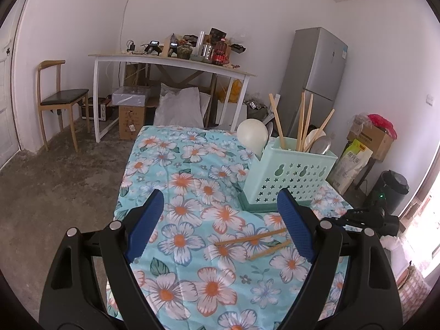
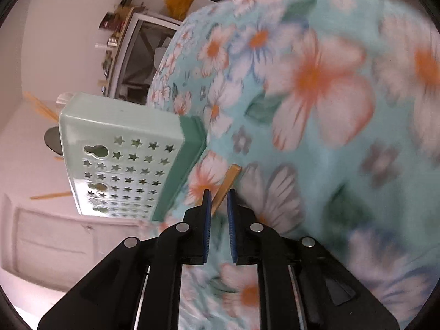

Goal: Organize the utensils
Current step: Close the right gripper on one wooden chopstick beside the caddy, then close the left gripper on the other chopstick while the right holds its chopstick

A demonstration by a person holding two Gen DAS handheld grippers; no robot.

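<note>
A mint-green utensil holder with star holes stands on the far right of the flowered tablecloth. It holds several wooden chopsticks, a white ladle and metal spoons. Two loose chopsticks lie on the cloth in front of it. My left gripper hovers wide open above the cloth, holding nothing. The right wrist view is rolled sideways and blurred. There my right gripper has its jaws nearly together around the near end of one chopstick, just beside the holder.
Beyond the table are a white desk piled with bottles and clutter, a wooden chair, a grey fridge and cardboard boxes. A black bin and bags stand at the right, by the table's edge.
</note>
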